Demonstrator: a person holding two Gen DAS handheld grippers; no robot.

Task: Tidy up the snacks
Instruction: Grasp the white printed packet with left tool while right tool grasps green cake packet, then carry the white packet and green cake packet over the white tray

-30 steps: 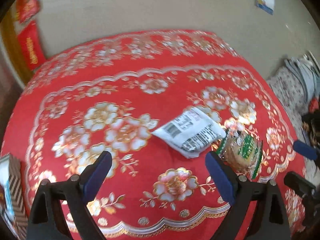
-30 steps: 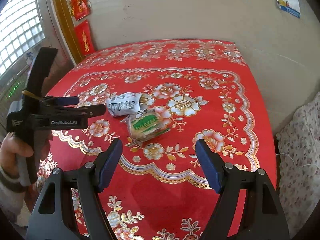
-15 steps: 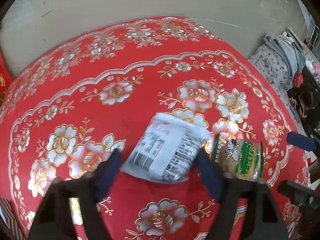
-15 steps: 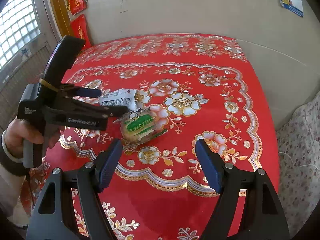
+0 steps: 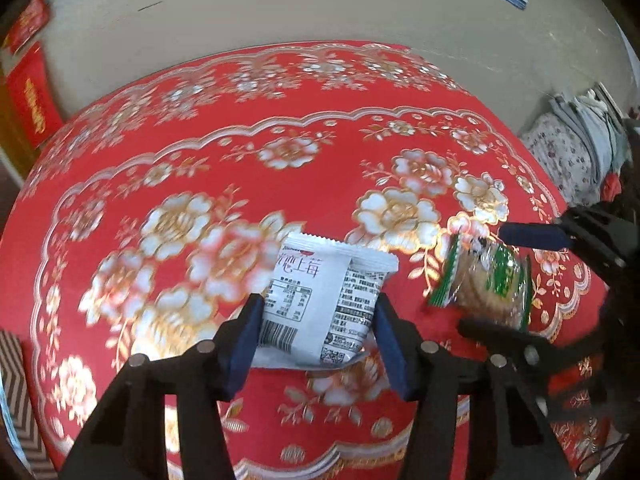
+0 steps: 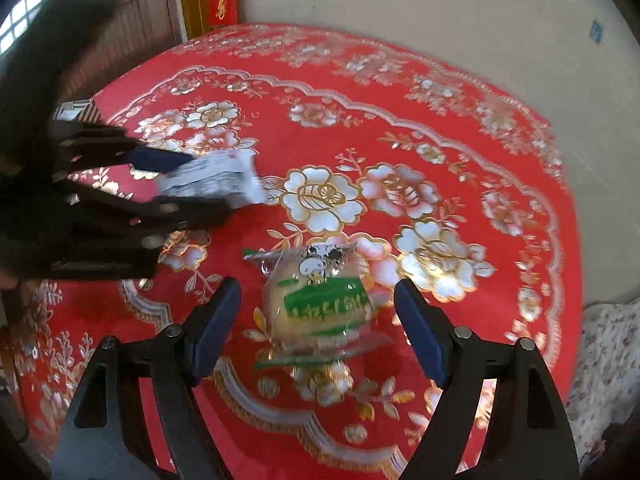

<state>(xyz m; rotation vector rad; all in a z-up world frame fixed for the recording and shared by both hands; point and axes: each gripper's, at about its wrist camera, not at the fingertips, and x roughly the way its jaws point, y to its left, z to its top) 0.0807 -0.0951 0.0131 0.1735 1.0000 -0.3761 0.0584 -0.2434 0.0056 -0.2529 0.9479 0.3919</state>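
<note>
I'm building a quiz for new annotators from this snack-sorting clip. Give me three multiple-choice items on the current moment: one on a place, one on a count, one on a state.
1. Where is the white packet?
A. Between the left gripper fingers
B. Under the green packet
C. On the floor

2. How many snack packets are in view?
A. One
B. Two
C. Four

3. How does the right gripper stand at the green packet?
A. Shut on it
B. Open around it
C. Far behind it

Key:
1 A, the blue pads flank the packet.
2 B, one white, one green.
3 B, gaps show on both sides.
</note>
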